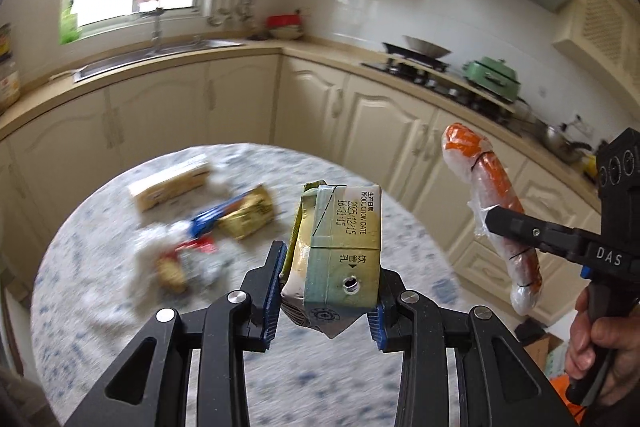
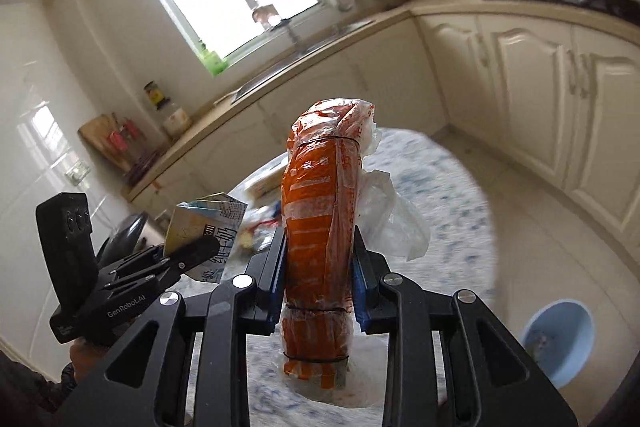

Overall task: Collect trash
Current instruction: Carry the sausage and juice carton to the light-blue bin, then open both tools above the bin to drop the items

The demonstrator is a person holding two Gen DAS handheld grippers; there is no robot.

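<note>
Above the round marble table (image 1: 360, 163), both tools carry trash. Left gripper (image 1: 323, 301) is clamped on a flattened drink carton (image 1: 340, 247), pads pinching its lower half; the carton juts up and forward over the table's near side. Right gripper (image 2: 319, 283) is clenched on an orange plastic-wrapped roll (image 2: 316, 211), held upright about its lower middle, off the table's right edge.

Risks:
- Roll is tall and top-heavy in the grip, with loose clear film (image 2: 392, 223) bulging on its right. Slick wrap could slide through the pads on a fast swing.
- Carton is crushed and soft; grip near one end may let it pivot or fold out.
- Both loads ride near each other beside the table; crossing paths could knock one loose.

Room: remaining litter pile (image 1: 192, 227) sits on the table's far-left part, blurred, so individual items are uncertain. Pale blue basin (image 2: 558, 341) stands on the floor right of the table, possibly the bin. Open floor lies between table and cream cabinets (image 2: 540, 99); the table rim is the only near edge.
</note>
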